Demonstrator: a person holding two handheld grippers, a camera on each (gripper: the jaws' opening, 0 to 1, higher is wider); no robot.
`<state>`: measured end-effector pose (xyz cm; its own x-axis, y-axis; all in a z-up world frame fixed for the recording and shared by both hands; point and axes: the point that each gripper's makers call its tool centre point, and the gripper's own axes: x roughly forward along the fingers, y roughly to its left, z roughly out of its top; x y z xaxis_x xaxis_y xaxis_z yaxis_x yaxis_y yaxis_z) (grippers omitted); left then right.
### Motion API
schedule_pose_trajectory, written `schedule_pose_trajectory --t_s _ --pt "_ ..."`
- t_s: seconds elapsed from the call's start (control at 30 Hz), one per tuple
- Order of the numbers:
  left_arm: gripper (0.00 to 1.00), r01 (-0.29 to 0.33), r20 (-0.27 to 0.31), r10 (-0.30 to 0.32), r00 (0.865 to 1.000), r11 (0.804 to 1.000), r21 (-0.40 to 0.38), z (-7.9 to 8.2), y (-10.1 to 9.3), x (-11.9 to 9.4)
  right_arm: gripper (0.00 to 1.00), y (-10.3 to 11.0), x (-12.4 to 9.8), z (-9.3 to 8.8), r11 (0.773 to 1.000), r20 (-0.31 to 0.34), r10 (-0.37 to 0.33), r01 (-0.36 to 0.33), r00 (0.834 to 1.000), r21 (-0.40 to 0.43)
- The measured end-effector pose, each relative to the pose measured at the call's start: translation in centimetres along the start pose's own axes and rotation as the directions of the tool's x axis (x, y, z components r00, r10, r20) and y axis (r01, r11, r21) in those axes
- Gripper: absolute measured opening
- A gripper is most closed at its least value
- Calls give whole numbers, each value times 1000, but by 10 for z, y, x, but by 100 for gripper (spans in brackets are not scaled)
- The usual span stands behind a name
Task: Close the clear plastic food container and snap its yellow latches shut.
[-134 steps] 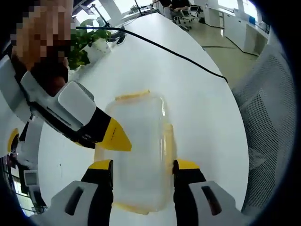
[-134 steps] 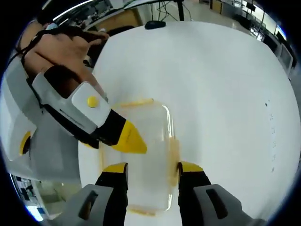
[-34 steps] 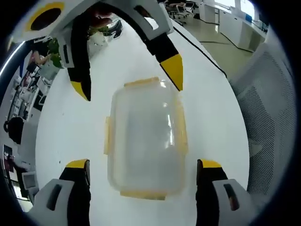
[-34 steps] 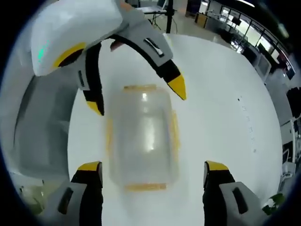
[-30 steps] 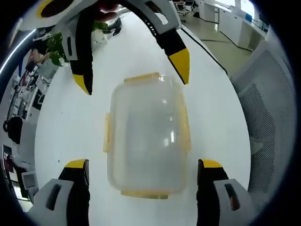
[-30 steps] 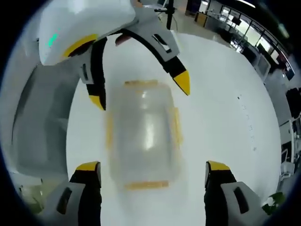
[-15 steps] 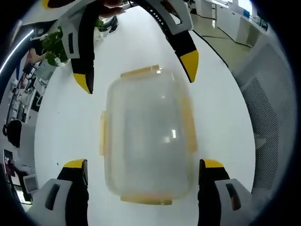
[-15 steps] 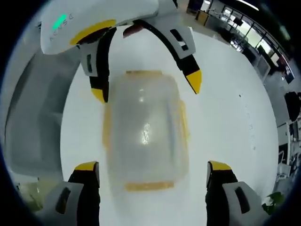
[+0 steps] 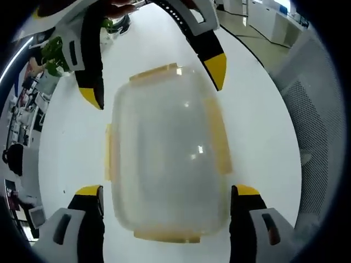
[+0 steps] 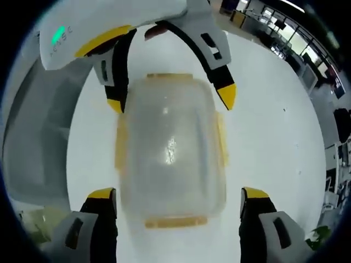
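The clear plastic container (image 9: 164, 153) lies flat on the white table (image 9: 66, 142) with its lid on. Yellow latches show at its far end (image 9: 156, 72), near end (image 9: 164, 236) and long sides (image 9: 219, 148). My left gripper (image 9: 167, 194) is open, its jaws wide on either side of the near end. From the top of this view my right gripper (image 9: 153, 82) reaches in, open, astride the far end. In the right gripper view the same container (image 10: 170, 148) sits between my open right gripper (image 10: 178, 194) and the open left gripper (image 10: 170, 99) opposite.
A potted plant (image 9: 52, 52) stands at the table's far left and a black cable (image 9: 241, 41) crosses its far right. A grey mesh chair (image 9: 321, 109) is beyond the right edge. Another grey chair (image 10: 38, 142) sits left of the table.
Both grippers have opened wide since 4.5 s ago and now face each other over the container. In the last second both cameras have drawn closer, so it looks larger.
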<state>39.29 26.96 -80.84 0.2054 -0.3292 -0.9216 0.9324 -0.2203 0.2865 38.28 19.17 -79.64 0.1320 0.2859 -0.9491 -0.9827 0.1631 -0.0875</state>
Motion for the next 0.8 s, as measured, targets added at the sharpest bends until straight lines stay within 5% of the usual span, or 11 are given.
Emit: schedule_pose_trajectory --t_s 0.8 --pt "95 26 -7 -26 1000 1000 15 -5 -3 12 87 6 13 -8 999 -38 38 -39 999 -24"
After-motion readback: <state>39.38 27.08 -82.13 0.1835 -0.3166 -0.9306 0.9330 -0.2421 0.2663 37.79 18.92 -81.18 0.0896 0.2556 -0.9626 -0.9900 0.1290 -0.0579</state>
